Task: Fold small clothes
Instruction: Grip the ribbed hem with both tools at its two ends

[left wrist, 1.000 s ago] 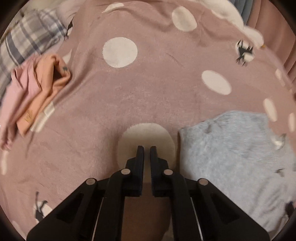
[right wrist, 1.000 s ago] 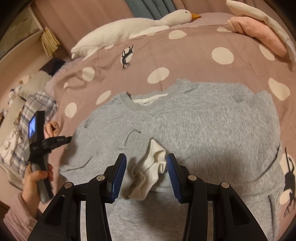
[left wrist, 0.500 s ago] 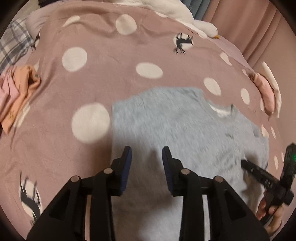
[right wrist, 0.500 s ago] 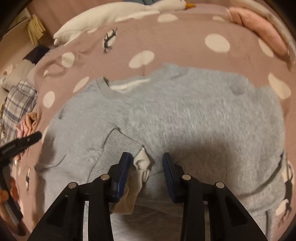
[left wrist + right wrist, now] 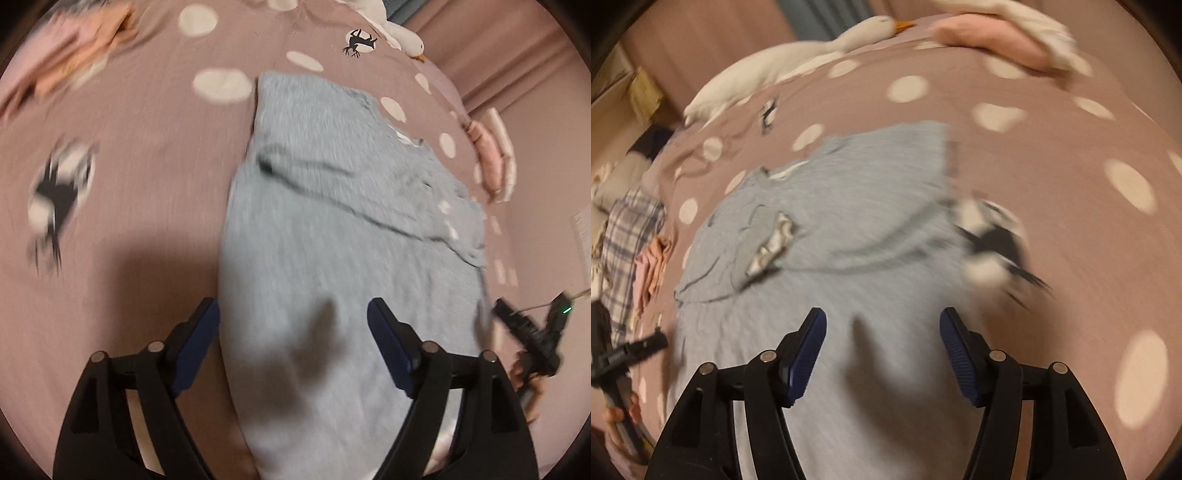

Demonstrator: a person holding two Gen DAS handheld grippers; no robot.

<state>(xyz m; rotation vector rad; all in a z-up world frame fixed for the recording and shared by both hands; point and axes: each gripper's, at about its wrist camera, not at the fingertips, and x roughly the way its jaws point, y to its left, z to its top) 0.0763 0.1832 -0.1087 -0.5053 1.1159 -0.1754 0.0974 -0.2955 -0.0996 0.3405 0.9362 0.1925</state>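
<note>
A grey sweatshirt [image 5: 332,221] lies flat on the pink dotted blanket [image 5: 129,166]. One sleeve is folded across its chest, and the sleeve's end with a white lining [image 5: 775,240] rests on top. My left gripper [image 5: 291,310] hovers over the sweatshirt's lower left edge; its jaws are opening and grip nothing. My right gripper [image 5: 882,317] hangs over the sweatshirt [image 5: 849,206] near its lower right part. Its jaws are also opening, with only flat fabric below them. Each view shows the other gripper at its edge, held in a hand: the right gripper [image 5: 528,325] and the left gripper [image 5: 628,350].
A white goose plush [image 5: 775,70] and a pink cushion [image 5: 990,40] lie at the bed's far end. A plaid cloth [image 5: 628,229] and a pile of pink and orange clothes [image 5: 74,55] sit off to the left. The blanket stretches bare to the right.
My left gripper went from shut to wide open and swung right, from bare blanket onto the sweatshirt. My right gripper let go of the white-lined sleeve end and moved right.
</note>
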